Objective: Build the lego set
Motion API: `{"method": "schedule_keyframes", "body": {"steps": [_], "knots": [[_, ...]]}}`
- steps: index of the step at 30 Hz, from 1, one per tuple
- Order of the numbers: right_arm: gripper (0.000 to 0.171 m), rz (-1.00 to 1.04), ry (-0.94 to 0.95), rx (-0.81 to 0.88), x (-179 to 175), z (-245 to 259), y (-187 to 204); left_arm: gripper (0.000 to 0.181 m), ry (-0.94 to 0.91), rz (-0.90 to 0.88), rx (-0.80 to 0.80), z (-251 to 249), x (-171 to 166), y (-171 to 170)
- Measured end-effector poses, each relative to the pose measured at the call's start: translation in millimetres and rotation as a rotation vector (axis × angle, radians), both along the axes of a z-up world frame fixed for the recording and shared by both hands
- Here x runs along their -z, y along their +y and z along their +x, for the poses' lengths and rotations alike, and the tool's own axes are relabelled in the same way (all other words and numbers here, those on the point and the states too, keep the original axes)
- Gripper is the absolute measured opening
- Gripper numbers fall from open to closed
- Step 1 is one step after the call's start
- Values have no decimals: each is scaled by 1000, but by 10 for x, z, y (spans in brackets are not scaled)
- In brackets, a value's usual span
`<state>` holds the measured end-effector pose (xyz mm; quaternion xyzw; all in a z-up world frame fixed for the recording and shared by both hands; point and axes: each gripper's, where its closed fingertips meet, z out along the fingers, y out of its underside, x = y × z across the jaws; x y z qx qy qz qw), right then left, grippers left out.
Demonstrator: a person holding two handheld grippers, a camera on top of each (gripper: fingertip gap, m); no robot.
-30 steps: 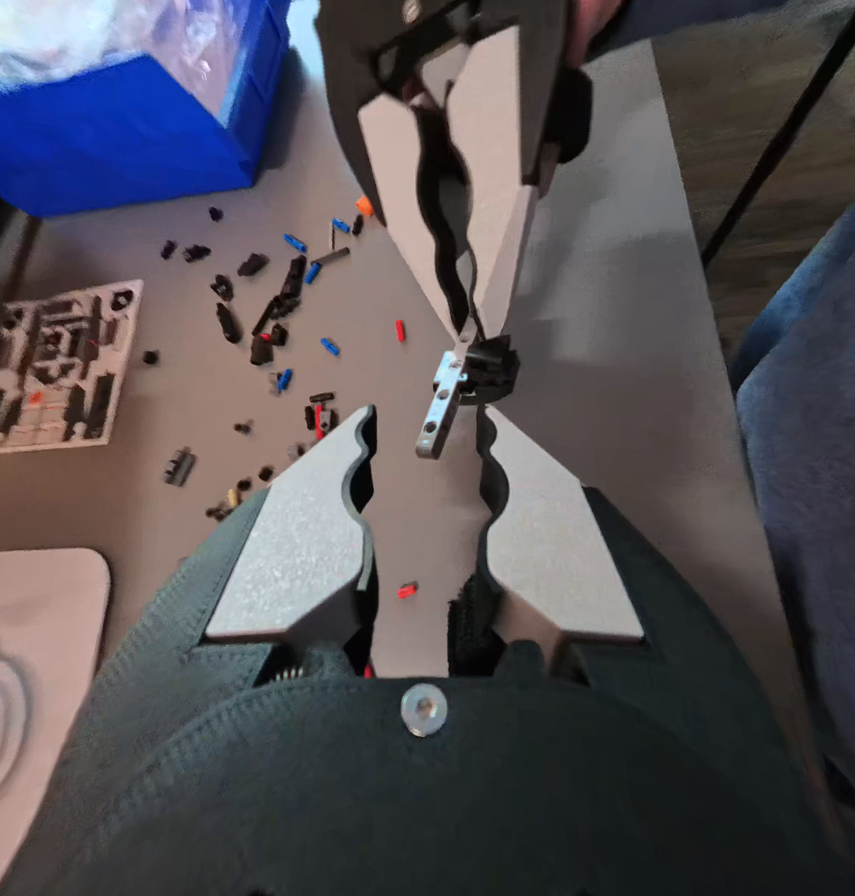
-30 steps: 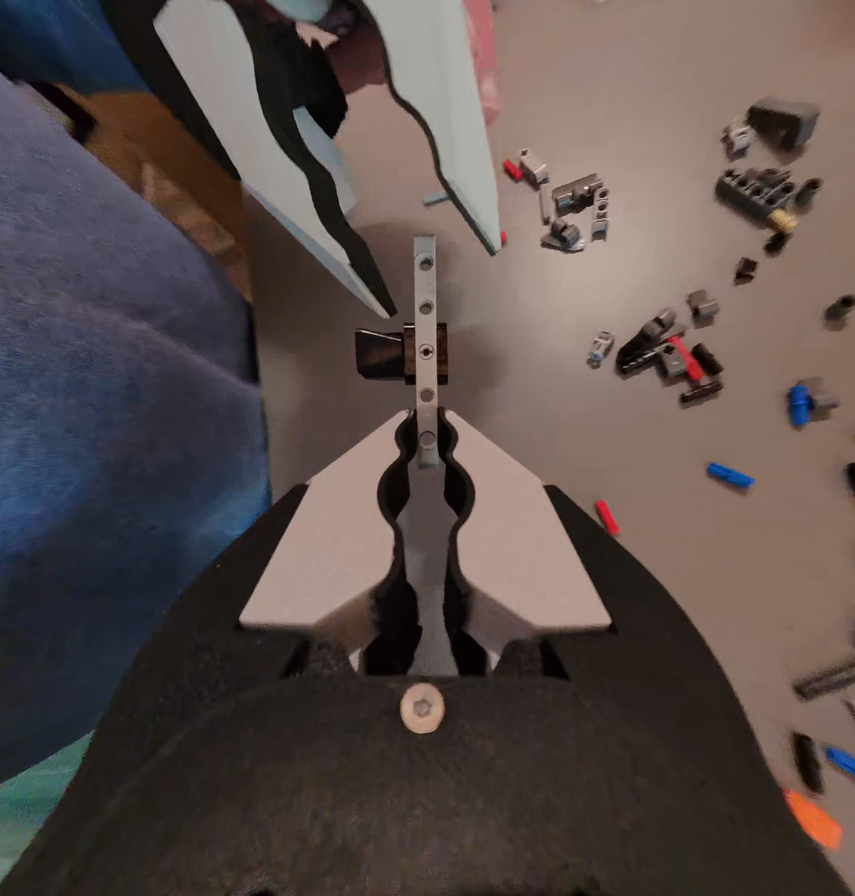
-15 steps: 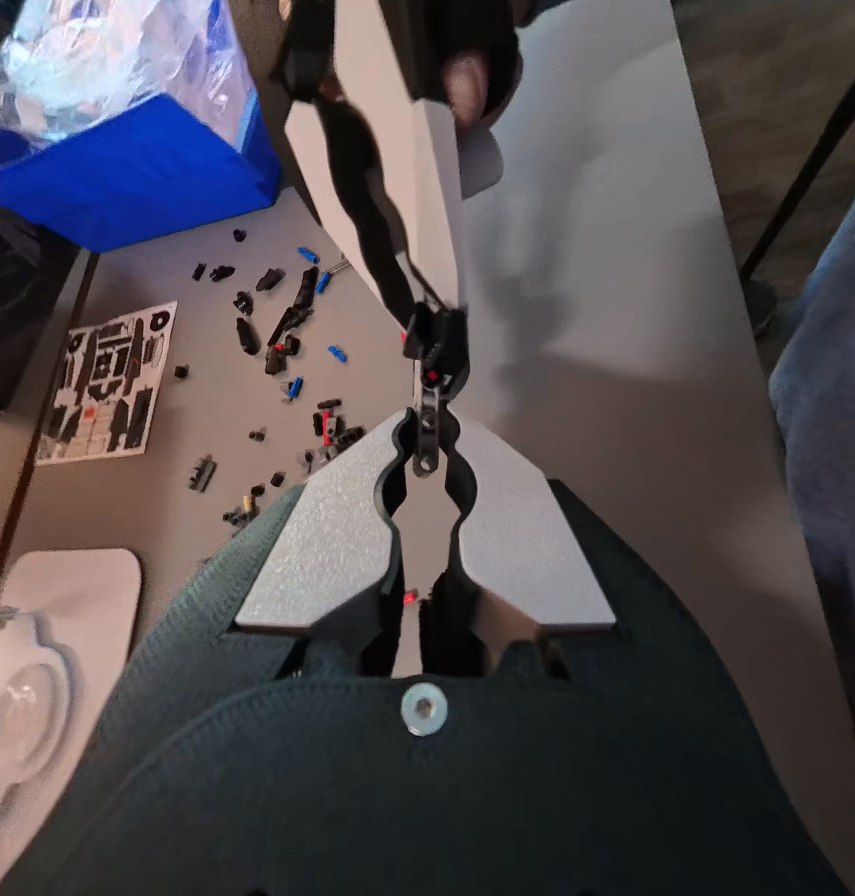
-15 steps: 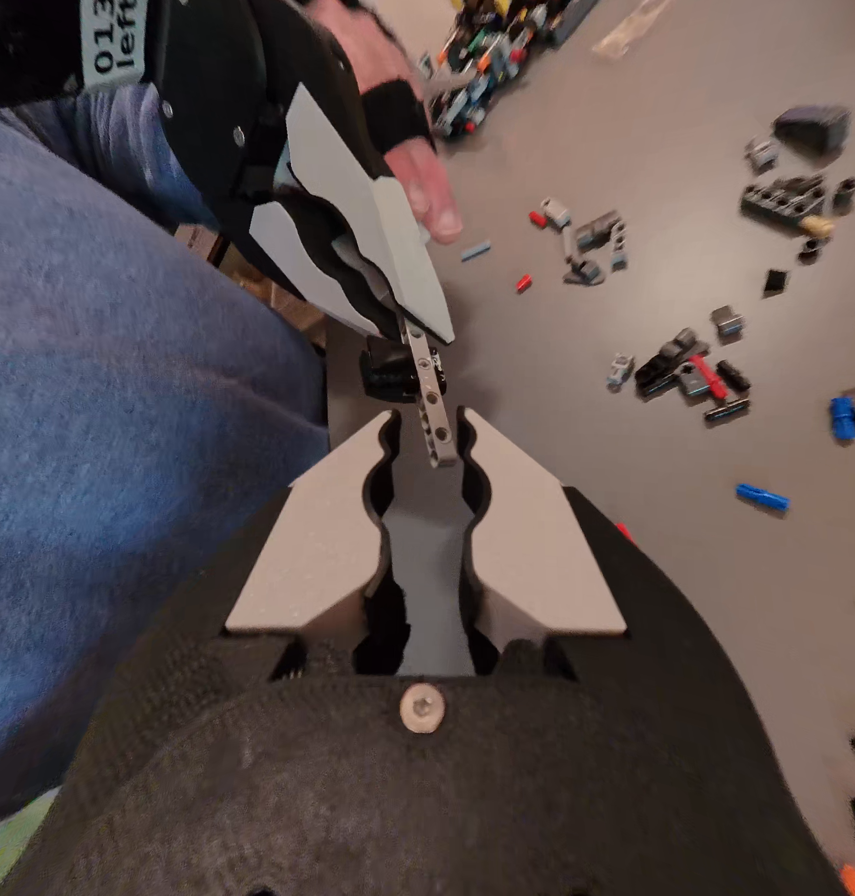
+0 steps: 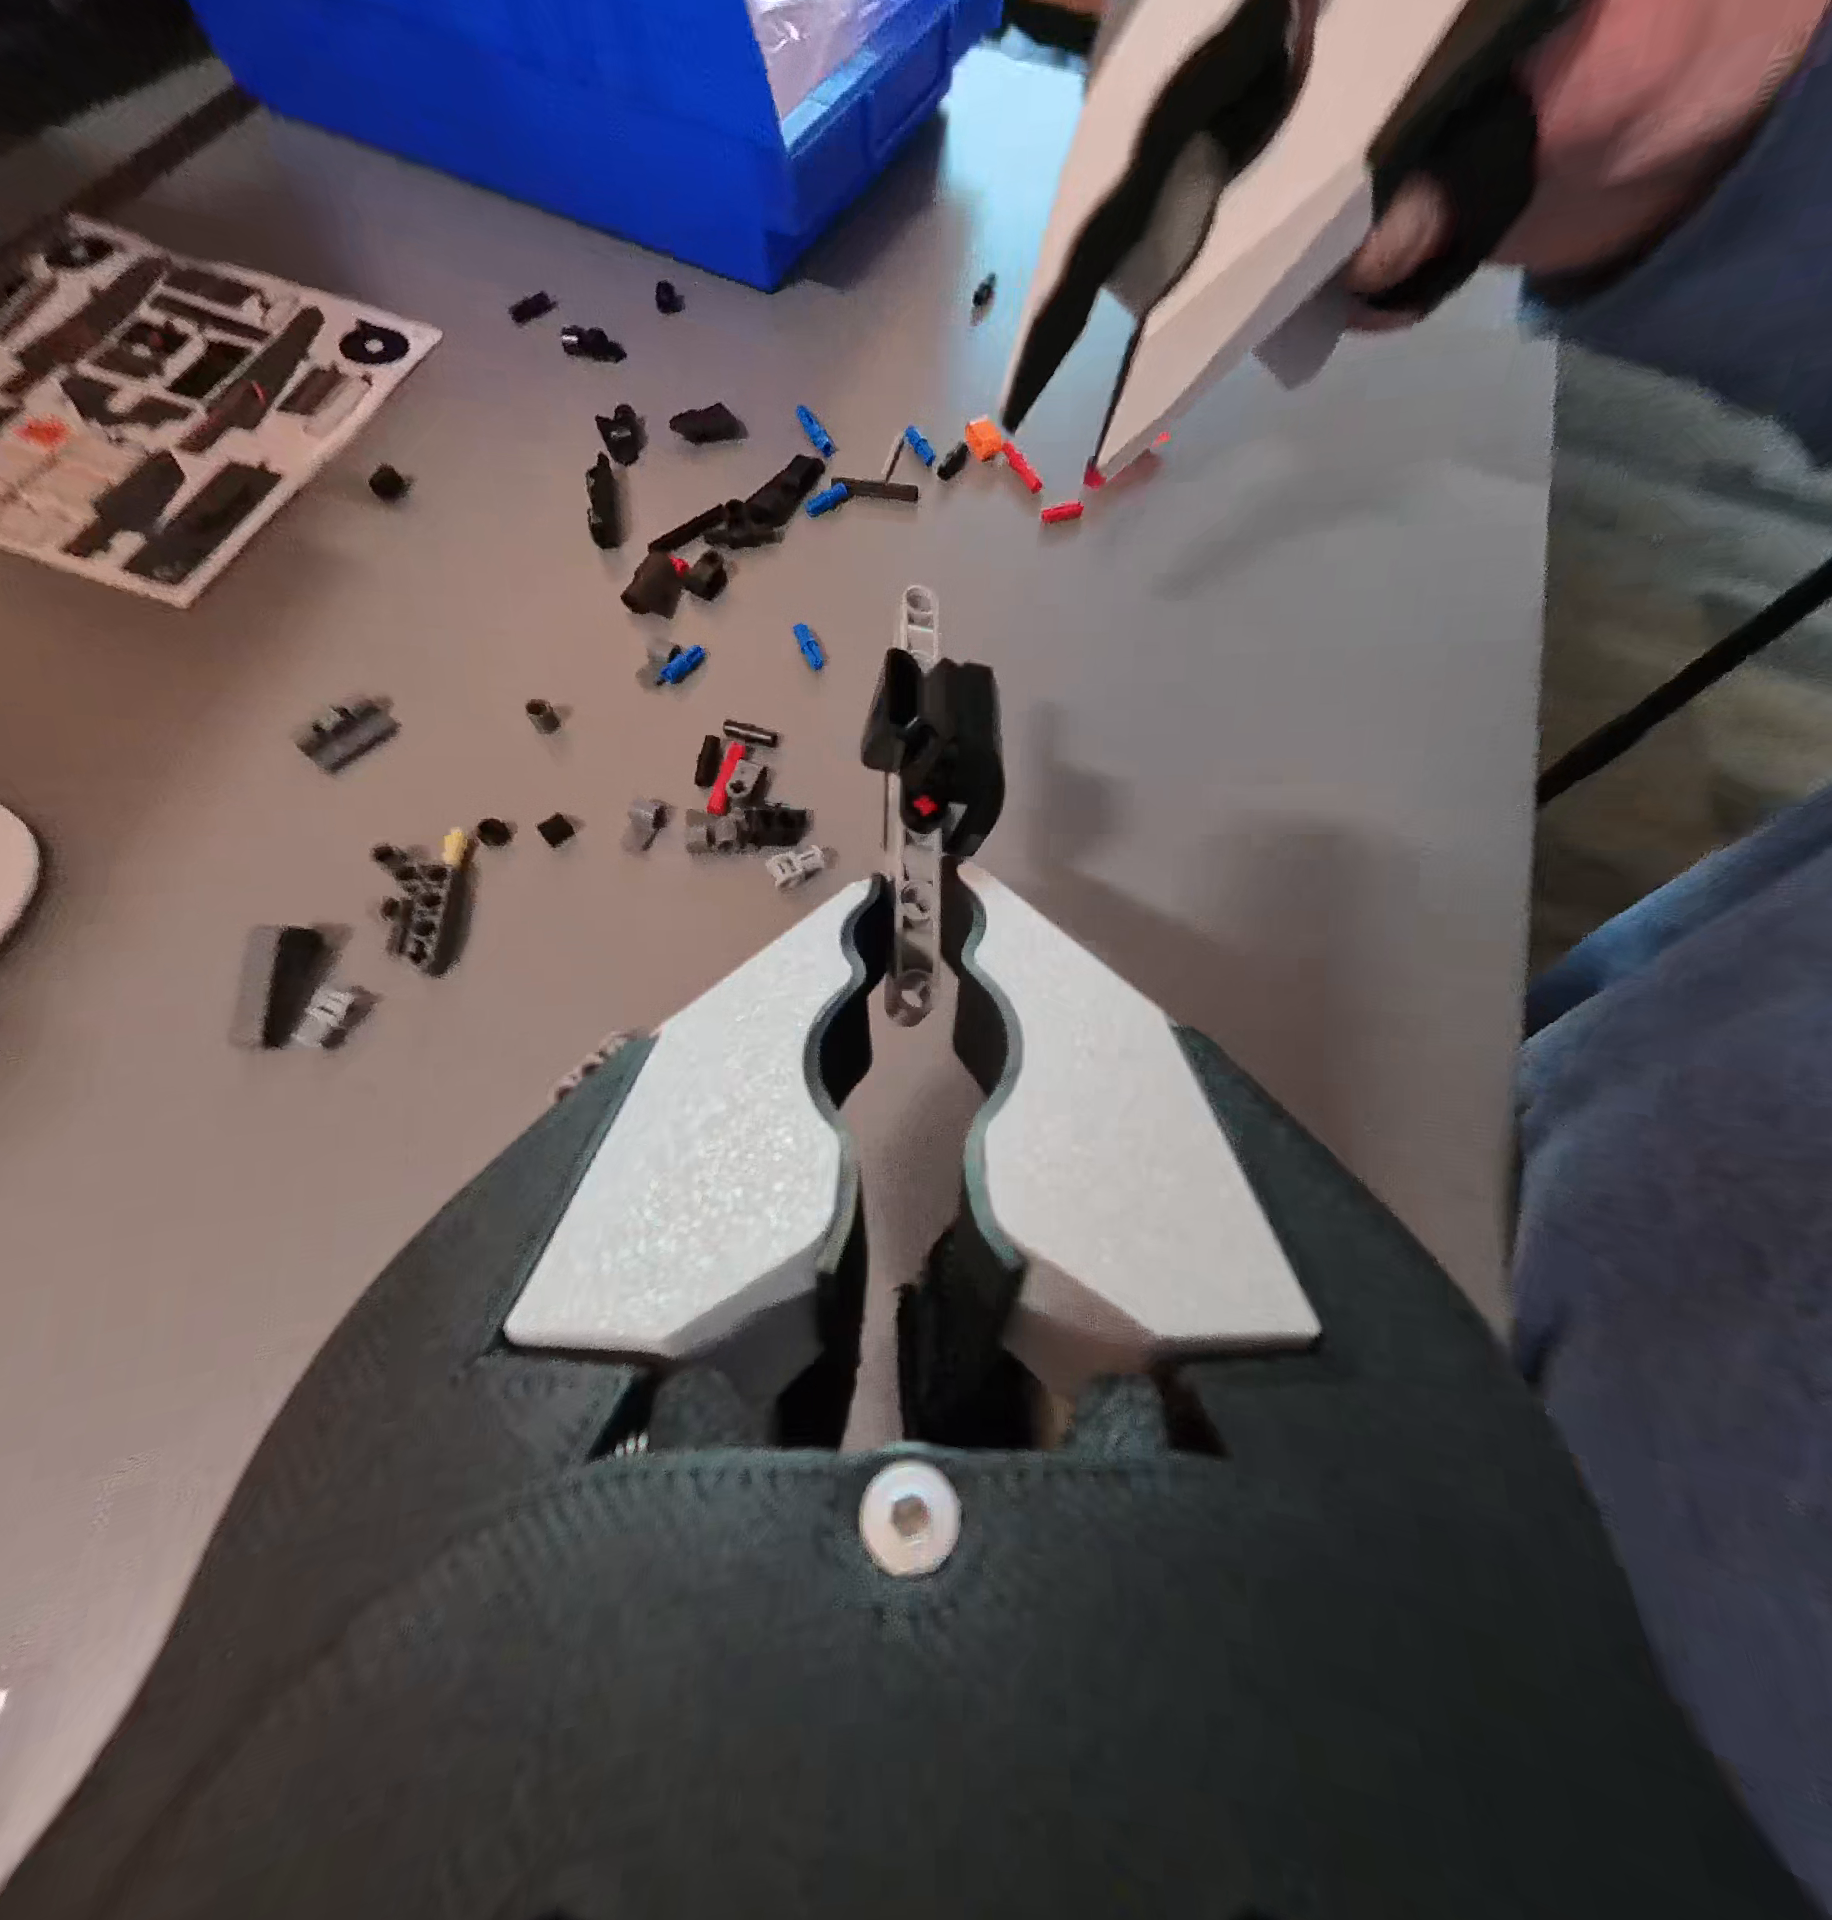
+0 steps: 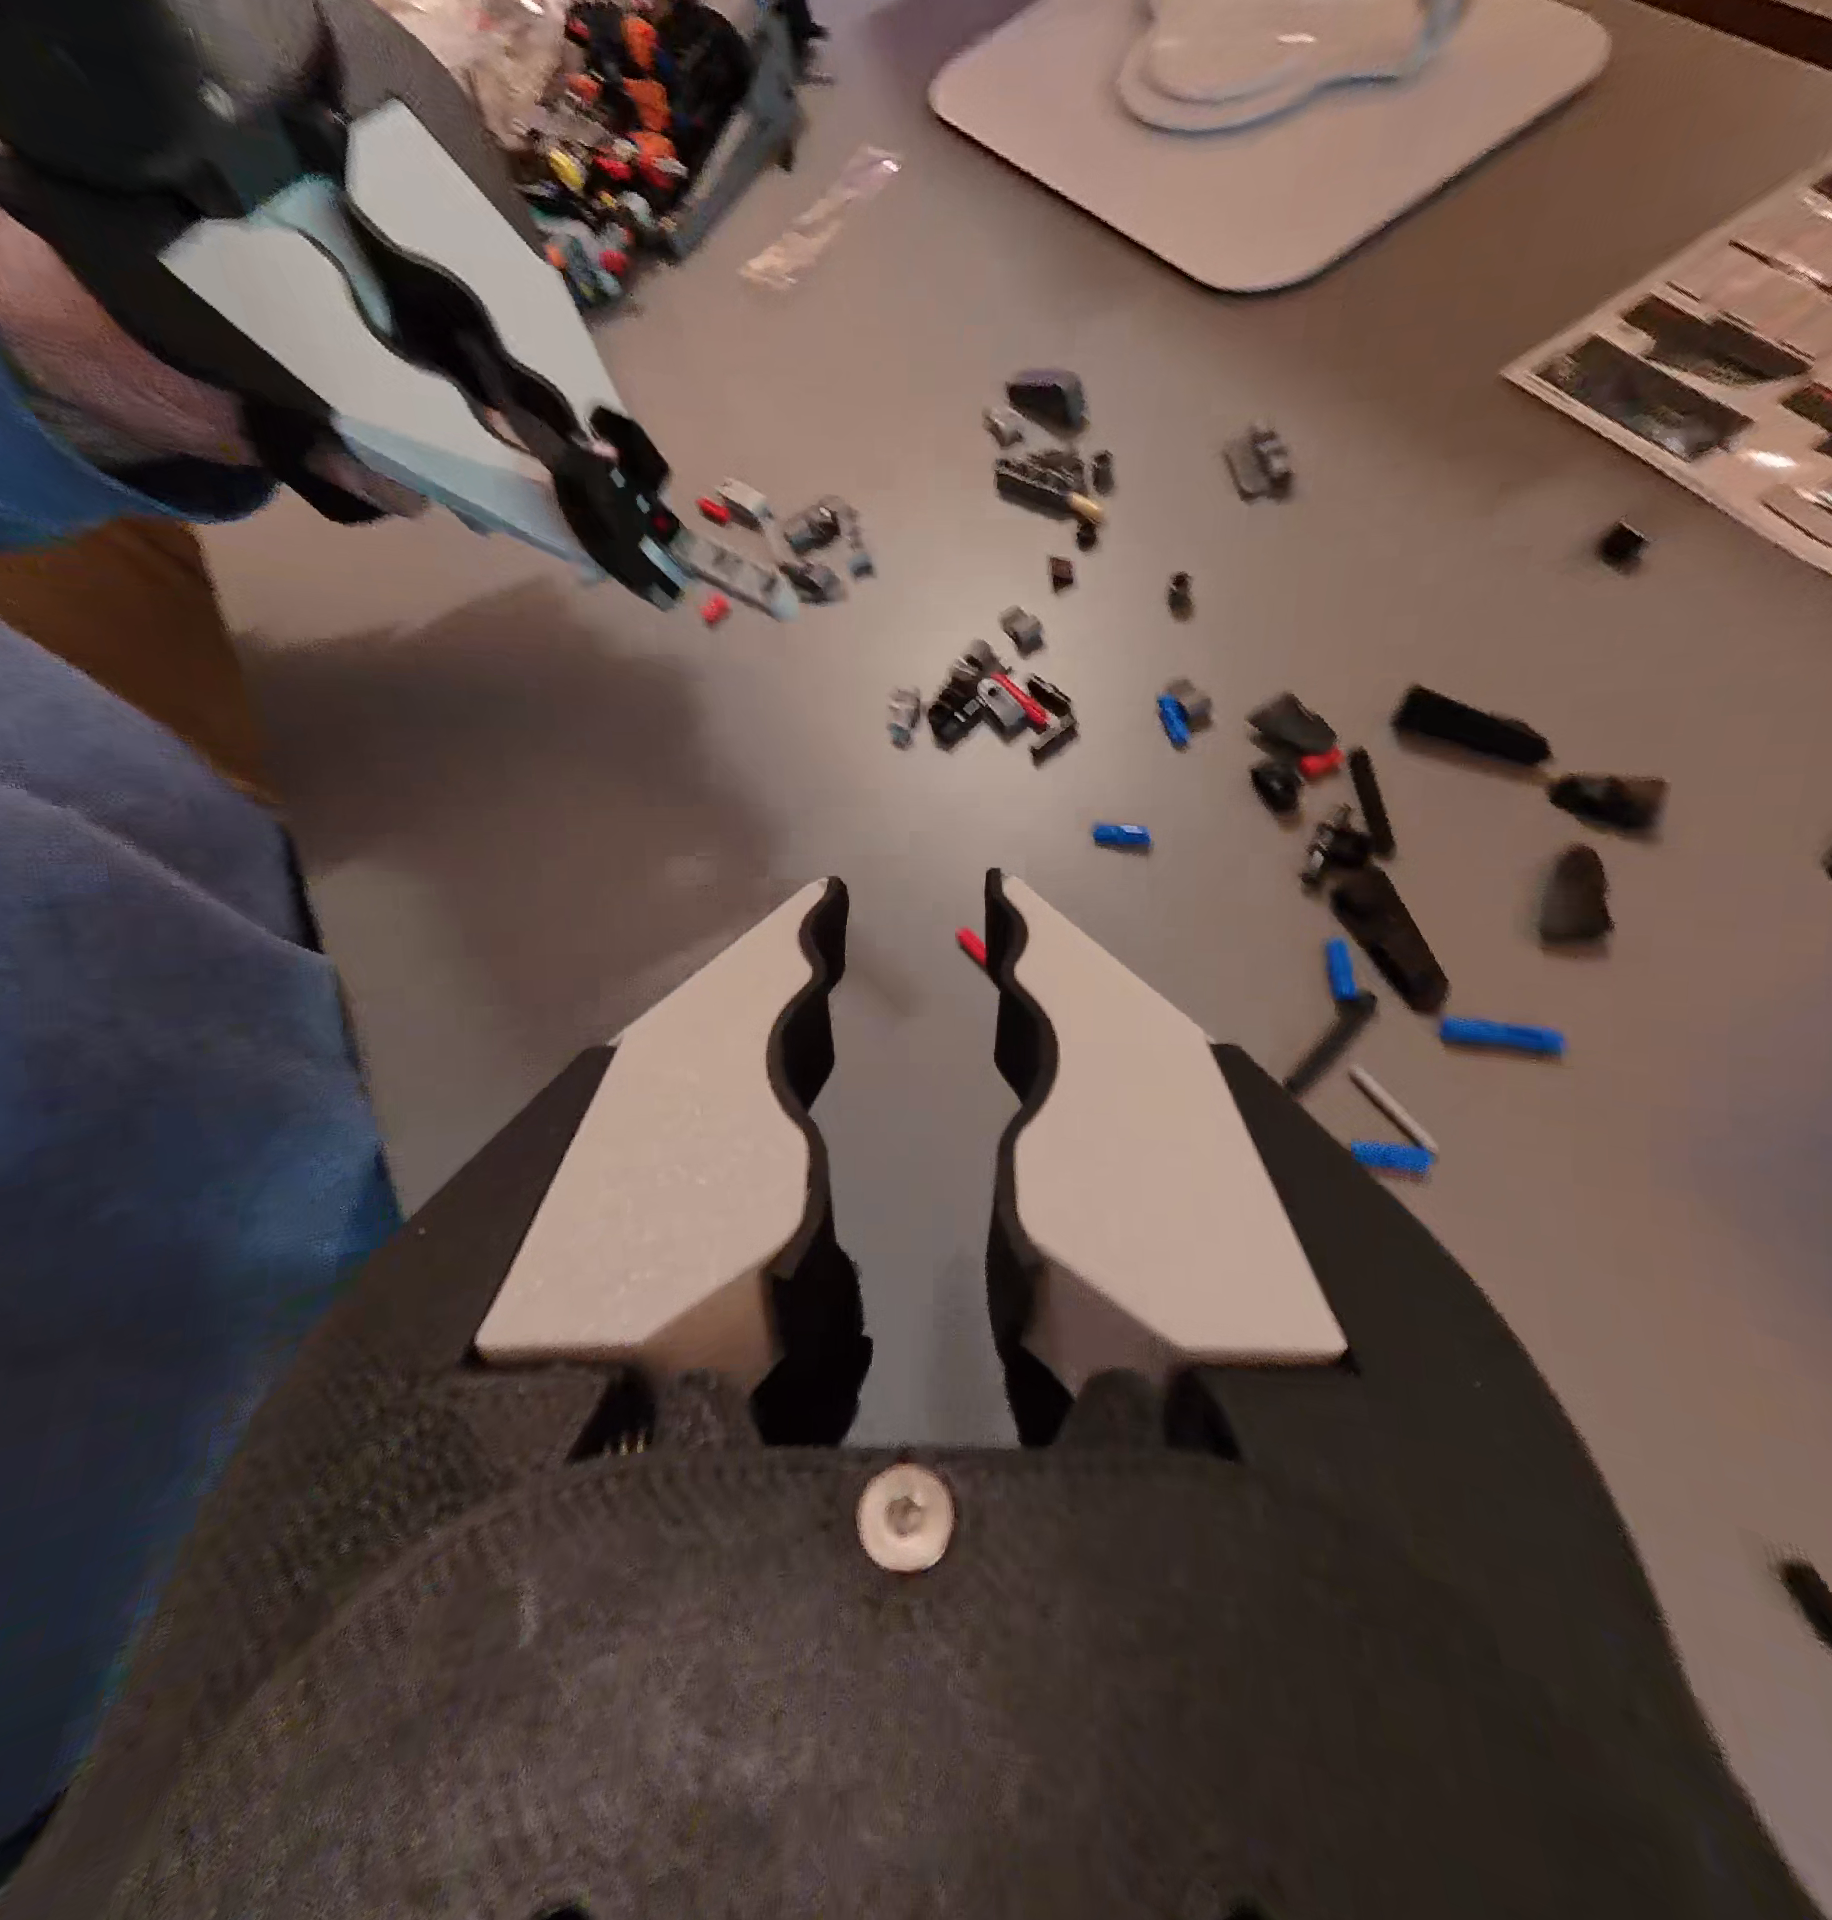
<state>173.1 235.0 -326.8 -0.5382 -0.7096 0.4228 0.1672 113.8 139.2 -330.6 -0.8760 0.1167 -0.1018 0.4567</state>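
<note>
The left gripper (image 5: 917, 914) is clenched on the lower end of a grey perforated beam (image 5: 916, 904), which stands nearly upright between the fingertips and carries a black block assembly (image 5: 933, 748) with a small red pin end showing; the subassembly is held clear of the grey table (image 5: 1255, 727). The right gripper (image 6: 912, 904) is released, jaws parted and empty, low over the table with a red pin (image 6: 971, 943) lying just beside its right fingertip. The step in hand appears to be fetching the next connector. To do it well, centre the parted jaws over the pin, align them across its short axis, and close at the tips only, so that enough pin protrudes for insertion. Keep the left gripper steady, with a free beam hole turned toward the approaching part. Loose blue pins (image 6: 1501, 1034) and black parts (image 6: 1390, 935) lie scattered to the right, so avoid sweeping them. At the far left of the table a sheet of printed stickers (image 5: 164, 416) lies flat. Beyond it stands a blue storage bin (image 5: 631, 135) holding what appears to be clear plastic bagging, its contents not discernible.
</note>
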Motion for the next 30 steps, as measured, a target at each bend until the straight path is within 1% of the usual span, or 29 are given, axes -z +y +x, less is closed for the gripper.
{"method": "schedule_keyframes", "body": {"steps": [1,4,10,16,19,23,25,30], "knots": [[24,27,-8,25,51,23,49,8,-60,3,-21,5,-11,0],[26,99,-48,88,211,88,175,8,-179,1,-77,-26,2,-10],[28,209,-71,145,357,101,265,8,-202,-7,-108,-81,12,-57],[25,262,-61,112,392,101,182,8,-216,-10,-146,-161,5,-154],[17,287,-43,78,398,147,108,8,-231,-4,-177,-237,-5,-232],[20,268,-57,106,433,178,112,8,-249,1,-215,-342,-7,-322],[23,267,-76,89,476,174,71,8,-249,-2,-226,-378,1,-351],[24,300,-81,63,516,94,-10,8,-250,-2,-226,-396,-7,-381]]}}
